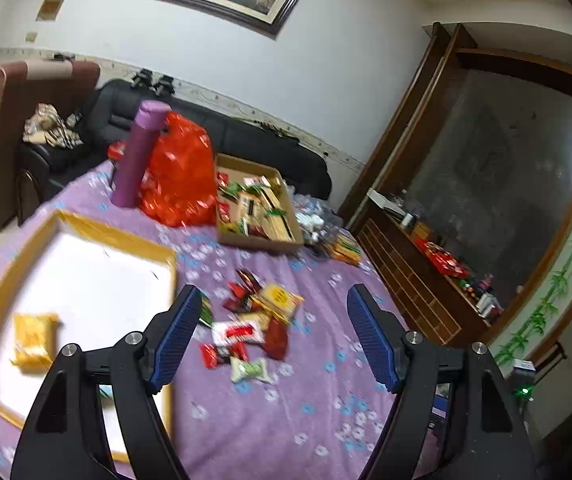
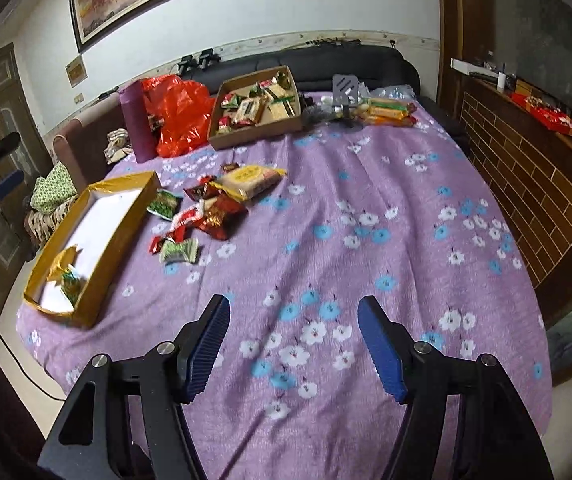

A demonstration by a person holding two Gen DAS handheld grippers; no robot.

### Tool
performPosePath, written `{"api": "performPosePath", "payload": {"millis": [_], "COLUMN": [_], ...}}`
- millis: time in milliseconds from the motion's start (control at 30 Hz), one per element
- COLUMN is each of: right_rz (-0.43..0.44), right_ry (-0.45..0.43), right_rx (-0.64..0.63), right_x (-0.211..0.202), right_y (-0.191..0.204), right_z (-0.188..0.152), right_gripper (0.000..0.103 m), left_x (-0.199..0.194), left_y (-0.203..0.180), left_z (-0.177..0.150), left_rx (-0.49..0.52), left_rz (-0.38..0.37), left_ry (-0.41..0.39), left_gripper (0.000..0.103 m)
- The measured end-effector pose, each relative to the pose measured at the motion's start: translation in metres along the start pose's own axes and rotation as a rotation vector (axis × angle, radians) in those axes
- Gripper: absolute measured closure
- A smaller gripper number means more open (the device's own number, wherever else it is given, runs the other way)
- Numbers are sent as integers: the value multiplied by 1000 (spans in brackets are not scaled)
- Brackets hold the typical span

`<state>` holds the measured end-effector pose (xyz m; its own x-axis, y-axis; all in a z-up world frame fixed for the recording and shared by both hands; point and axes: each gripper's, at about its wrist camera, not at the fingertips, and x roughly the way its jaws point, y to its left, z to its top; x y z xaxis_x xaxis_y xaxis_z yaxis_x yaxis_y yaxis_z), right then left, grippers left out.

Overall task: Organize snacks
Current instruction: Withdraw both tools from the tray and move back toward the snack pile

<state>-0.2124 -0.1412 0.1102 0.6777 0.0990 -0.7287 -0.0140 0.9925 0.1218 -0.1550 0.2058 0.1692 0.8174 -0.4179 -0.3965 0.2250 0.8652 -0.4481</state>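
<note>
Support surface: purple floral cloth (image 2: 365, 208), wrinkled, blue and white blossoms.

Left edge: gold-rimmed shallow box (image 2: 98, 220), white inside, resting on the cloth. Just beside it, a loose pile of wrapped snacks (image 2: 214, 208), red, green and yellow packets.

Far side: brown cardboard tray (image 2: 258, 128); to its left a red plastic bag (image 2: 182, 116) touching an upright purple cylinder (image 2: 138, 124). To its right, orange-and-green packets (image 2: 389, 112) and a grey perforated object, not identifiable.
</note>
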Motion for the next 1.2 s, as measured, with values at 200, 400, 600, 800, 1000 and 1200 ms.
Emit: {"api": "performPosePath", "payload": {"millis": [200, 400, 600, 800, 1000, 1200], "right_rz": [25, 31, 26, 40, 62, 64], "right_ry": [-5, 27, 28, 42, 59, 65], "right_rx": [-11, -16, 9, -7, -14, 26], "right_x": [4, 17, 17, 22, 32, 39], "right_y": [4, 7, 2, 9, 12, -2], "right_z": [-2, -13, -15, -18, -20, -22], "right_gripper": [34, 34, 34, 34, 34, 34], "left_x": [-12, -21, -19, -23, -18, 0], "left_y": [-2, -1, -4, -3, -1, -12], "left_z": [-11, -16, -21, -25, -30, -36], "left_rx": [-13, -37, -19, -19, -14, 15], "left_rz": [75, 82, 68, 77, 92, 72], "left_ry": [-55, -90, -77, -73, -55, -12], "left_gripper": [28, 28, 28, 28, 28, 28]}}
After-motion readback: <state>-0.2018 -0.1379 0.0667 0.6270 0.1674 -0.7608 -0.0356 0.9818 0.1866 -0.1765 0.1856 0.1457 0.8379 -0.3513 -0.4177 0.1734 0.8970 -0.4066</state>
